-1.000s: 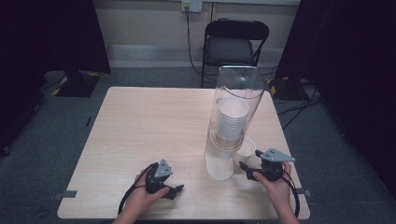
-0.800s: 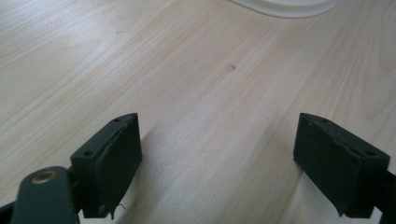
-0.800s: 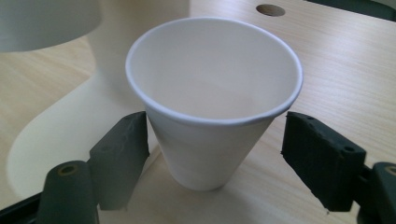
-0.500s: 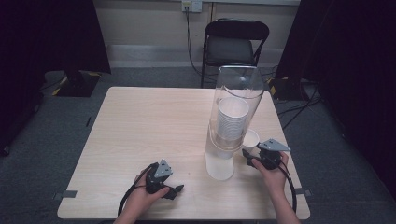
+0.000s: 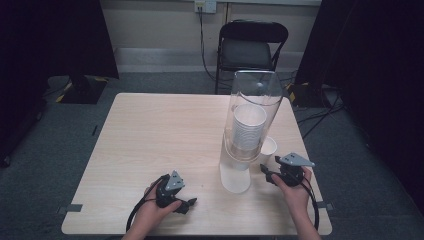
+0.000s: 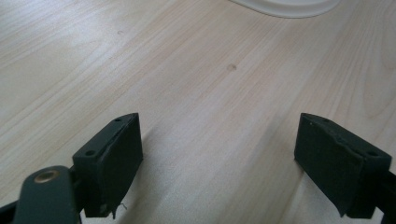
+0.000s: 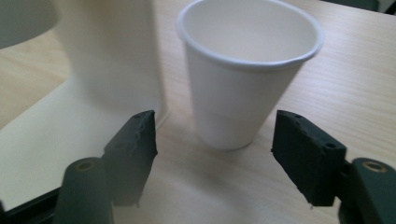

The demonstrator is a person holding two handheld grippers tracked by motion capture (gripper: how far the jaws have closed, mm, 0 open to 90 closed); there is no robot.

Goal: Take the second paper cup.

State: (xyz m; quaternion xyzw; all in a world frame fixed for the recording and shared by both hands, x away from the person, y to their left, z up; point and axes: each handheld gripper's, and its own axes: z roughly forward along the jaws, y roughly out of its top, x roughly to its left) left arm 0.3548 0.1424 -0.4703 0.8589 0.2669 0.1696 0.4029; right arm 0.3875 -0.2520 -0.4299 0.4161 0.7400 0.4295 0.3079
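Right gripper (image 5: 267, 173) sits low by the near right corner of the table (image 5: 150, 130), jaws spread wide, nothing between them. In the right gripper view the paper cup (image 7: 247, 70) stands upright dead ahead of the gripper (image 7: 215, 140), just beyond the jaw tips, not touched; jaws are wider than the cup's base. From the high view the cup (image 5: 267, 148) is just right of the cup dispenser (image 5: 250, 125), close beside its clear tube, a bit behind the white base. Dispenser is a tall clear cylinder w/ a stack of white cups (image 5: 248, 127) inside. In the right gripper view the white base (image 7: 56, 140) is blurred at left, close to the cup.

Left gripper (image 5: 186, 204) rests well left of the dispenser, near the front edge. Left gripper view: gripper (image 6: 219, 158) has jaws wide apart over bare wood, holding nothing, w/ the rim of the dispenser base (image 6: 285, 5) at the top edge. Black chair (image 5: 252, 47) stands behind the dispenser, past the far edge.
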